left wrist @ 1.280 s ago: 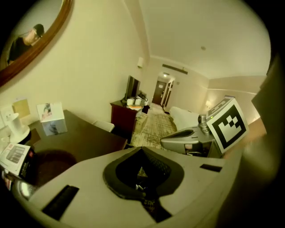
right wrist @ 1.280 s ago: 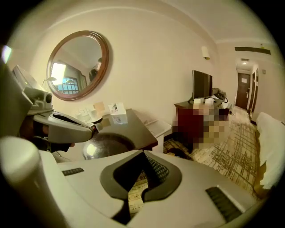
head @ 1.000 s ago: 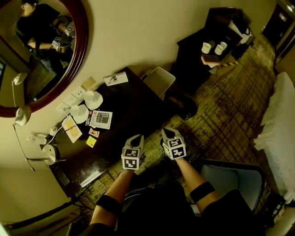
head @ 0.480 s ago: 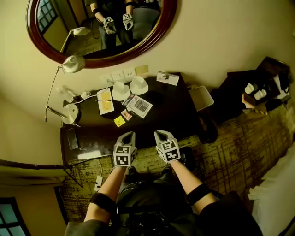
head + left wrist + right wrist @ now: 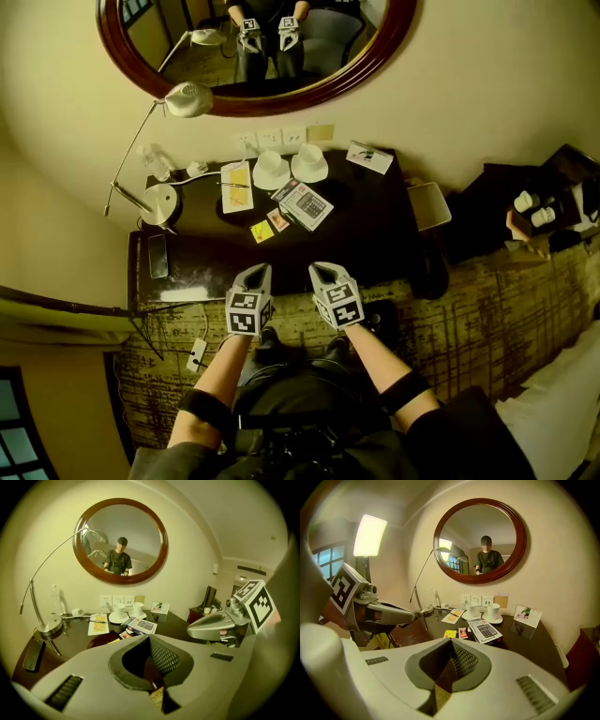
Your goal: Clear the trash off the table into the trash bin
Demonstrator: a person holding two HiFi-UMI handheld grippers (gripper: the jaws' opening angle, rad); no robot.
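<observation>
Both pairs of fingers pinched together, nothing in them: left gripper [image 5: 259, 272] and right gripper [image 5: 321, 272] side by side at the worktop's [image 5: 375, 246] near edge. Yellow wrapper [image 5: 262, 231] and small packet [image 5: 279, 220] lie straight ahead of the left fingers, so I reckon left is nearer

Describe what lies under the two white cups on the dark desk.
Each white cup stands on a round white saucer; the dark desk beneath the saucers is covered.

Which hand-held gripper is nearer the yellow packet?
Left. The left hand-held gripper is straight before the yellow packet; the right hand-held gripper is farther, off to its right.
</observation>
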